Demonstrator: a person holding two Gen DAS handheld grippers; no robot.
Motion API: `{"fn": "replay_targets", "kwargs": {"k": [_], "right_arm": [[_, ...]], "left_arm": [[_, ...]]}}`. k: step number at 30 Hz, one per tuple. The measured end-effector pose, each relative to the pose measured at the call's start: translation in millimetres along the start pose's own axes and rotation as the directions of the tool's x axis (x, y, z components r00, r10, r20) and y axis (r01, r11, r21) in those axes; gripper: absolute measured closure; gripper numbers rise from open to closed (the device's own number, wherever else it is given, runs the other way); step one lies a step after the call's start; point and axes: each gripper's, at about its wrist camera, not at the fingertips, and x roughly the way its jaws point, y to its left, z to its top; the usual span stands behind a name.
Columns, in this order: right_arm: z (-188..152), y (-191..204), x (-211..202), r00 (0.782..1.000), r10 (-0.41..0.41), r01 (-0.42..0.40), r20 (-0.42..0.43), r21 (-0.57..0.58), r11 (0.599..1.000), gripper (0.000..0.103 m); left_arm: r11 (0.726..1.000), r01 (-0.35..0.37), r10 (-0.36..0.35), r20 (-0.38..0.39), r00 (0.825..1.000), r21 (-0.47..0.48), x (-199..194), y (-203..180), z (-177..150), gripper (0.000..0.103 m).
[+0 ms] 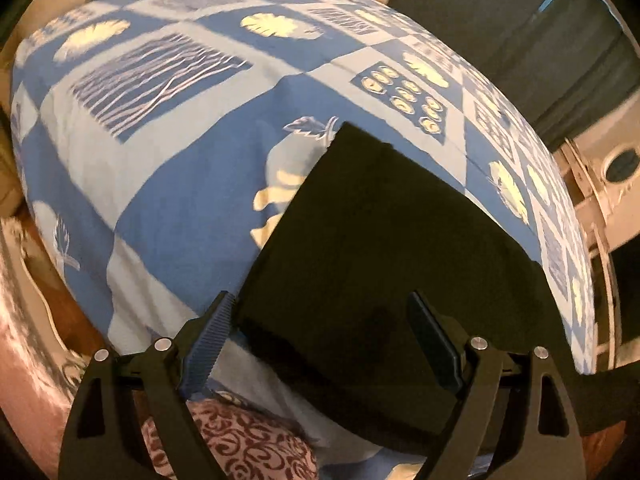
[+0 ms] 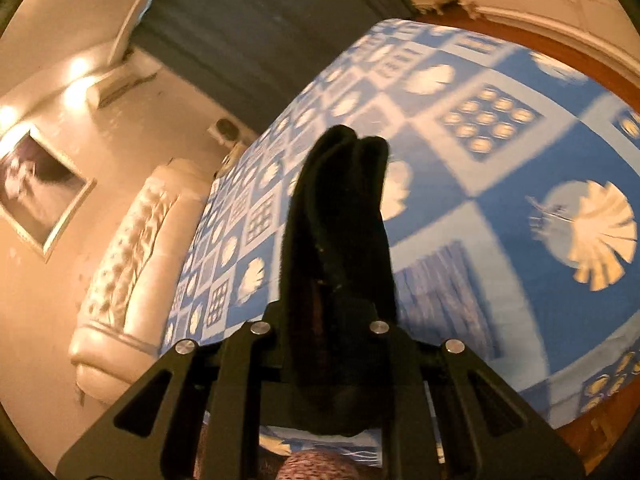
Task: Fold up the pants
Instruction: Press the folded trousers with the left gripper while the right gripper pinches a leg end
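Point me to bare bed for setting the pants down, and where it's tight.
Free: the bedspread left of and beyond the pants, up to the far edge. A narrower strip runs between the pants and the bed's right edge. Tight: the near edge, where the open left gripper straddles the pants. The right gripper holds bunched dark cloth.

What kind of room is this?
Most likely a bedroom. There is a big bed under a blue patchwork bedspread with pale shell prints, a cream tufted padded headboard, and a framed picture on the wall.
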Motion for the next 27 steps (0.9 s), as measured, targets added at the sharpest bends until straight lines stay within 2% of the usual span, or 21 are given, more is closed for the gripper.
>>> {"fn": "replay_targets", "kwargs": {"k": [2,5,8,12,14,17,20,23,25,27], "right_arm": [[-6,32,13,1.0,-0.014,0.013,-0.018,-0.051,0.999,0.088],[-26,88,41,0.989,-0.145,0.135,-0.035,-0.209,0.969,0.088],[-59,136,87,0.968,-0.243,0.204,-0.065,-0.359,0.911,0.088],[-107,169,145,0.939,-0.329,0.245,-0.098,-0.482,0.842,0.087],[-129,174,171,0.926,-0.356,0.251,-0.125,-0.5,0.829,0.087],[-163,176,221,0.887,-0.438,0.295,-0.147,-0.549,0.782,0.087],[-189,176,251,0.861,-0.483,0.319,-0.159,-0.571,0.756,0.087],[-214,175,276,0.829,-0.539,0.355,-0.149,-0.605,0.713,0.085],[-223,175,286,0.819,-0.555,0.368,-0.145,-0.61,0.702,0.078],[-232,177,292,0.82,-0.554,0.369,-0.144,-0.607,0.704,0.061]], "left_arm": [[1.0,0.012,-0.013,-0.03,0.999,-0.019,1,-1,1,0.017],[1.0,0.019,-0.019,-0.013,1.0,-0.025,-5,-4,1,0.017],[0.999,0.033,-0.033,-0.001,0.999,-0.025,-10,-7,1,0.017],[0.999,0.046,-0.046,0.02,0.999,-0.003,-18,-14,0,0.017],[0.999,0.035,-0.036,0.037,0.999,0.031,-21,-19,0,0.017],[0.996,0.028,-0.033,0.061,0.998,0.081,-25,-28,-2,0.017],[0.994,0.033,-0.04,0.069,0.997,0.1,-27,-34,-3,0.017],[0.993,0.037,-0.046,0.075,0.996,0.111,-28,-36,-4,0.017],[0.993,0.037,-0.045,0.073,0.996,0.114,-27,-37,-4,0.017],[0.993,0.038,-0.046,0.071,0.996,0.11,-27,-37,-4,0.017]]}}
